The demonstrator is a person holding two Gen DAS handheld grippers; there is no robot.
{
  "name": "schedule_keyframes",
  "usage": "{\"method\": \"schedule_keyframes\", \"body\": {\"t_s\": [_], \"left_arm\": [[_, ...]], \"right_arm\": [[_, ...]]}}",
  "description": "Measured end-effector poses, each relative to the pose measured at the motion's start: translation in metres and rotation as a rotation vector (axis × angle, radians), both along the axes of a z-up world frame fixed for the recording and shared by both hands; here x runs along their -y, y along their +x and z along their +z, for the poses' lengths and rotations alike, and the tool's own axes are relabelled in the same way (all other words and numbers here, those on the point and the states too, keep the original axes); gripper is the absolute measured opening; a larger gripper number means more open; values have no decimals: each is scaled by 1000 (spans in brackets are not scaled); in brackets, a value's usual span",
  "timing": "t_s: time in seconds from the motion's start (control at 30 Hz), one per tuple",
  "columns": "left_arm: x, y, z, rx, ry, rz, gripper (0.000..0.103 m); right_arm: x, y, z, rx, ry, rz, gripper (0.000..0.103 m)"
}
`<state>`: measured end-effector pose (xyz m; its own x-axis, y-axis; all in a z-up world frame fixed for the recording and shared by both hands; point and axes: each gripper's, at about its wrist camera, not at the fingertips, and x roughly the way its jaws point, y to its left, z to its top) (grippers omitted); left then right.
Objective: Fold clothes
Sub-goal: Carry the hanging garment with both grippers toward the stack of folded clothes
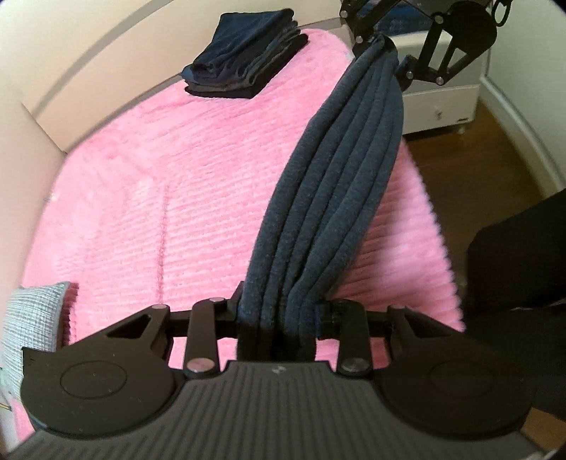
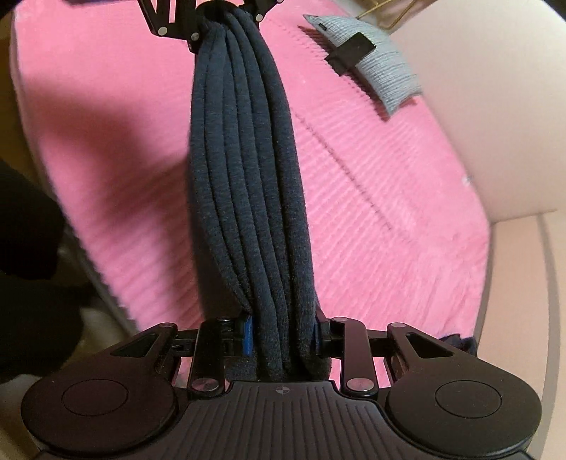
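A folded dark navy garment (image 1: 336,184) hangs stretched in several stacked layers above the pink ribbed blanket (image 1: 159,198). My left gripper (image 1: 283,315) is shut on its near end. At the top of that view my right gripper (image 1: 380,46) clamps the far end. In the right wrist view the same navy garment (image 2: 247,184) runs from my right gripper (image 2: 283,336), shut on it, up to the left gripper (image 2: 223,14) at the top. A stack of folded dark clothes (image 1: 247,56) lies on the blanket's far corner.
A grey knitted cushion (image 2: 382,67) with a black tag lies on the blanket (image 2: 389,198) near the cream sofa back (image 2: 477,106). A white cabinet (image 1: 438,102) stands on the wooden floor (image 1: 470,159) beyond the blanket. A dark-clothed person (image 1: 523,283) is at the right edge.
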<state>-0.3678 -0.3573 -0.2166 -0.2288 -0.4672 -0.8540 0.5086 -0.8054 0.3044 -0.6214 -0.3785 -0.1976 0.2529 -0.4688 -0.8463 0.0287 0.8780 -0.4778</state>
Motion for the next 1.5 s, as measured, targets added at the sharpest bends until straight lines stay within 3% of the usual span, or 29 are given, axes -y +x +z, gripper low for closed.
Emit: {"method": "schedule_keyframes", "body": {"t_s": [0.13,0.27,0.37,0.63,0.83,1.13,1.37,1.5], "left_arm": [[6,1,61,-18,56,-26,30],[14,-5,97,-31,52,-57,29],[25,-14,111,-32,29,-84,29],[59,-61,125,-36,42,-169,29],[83,-122,122,-18,51,-175,29],[117,-233,119,9,77,-96,29],[143,-283,119,0,86,-95,30],[171,-297,122,4,33,-128,30]], "right_arm": [[2,1,78,-25,92,-27,28],[4,-2,124,-25,89,-63,28],[21,18,111,-24,77,-98,28],[35,-16,105,-38,87,-180,28],[58,-76,98,-24,107,-188,28],[97,-177,89,-10,117,-127,28],[123,-231,91,-5,123,-118,28],[148,-240,89,-12,111,-142,28]]}}
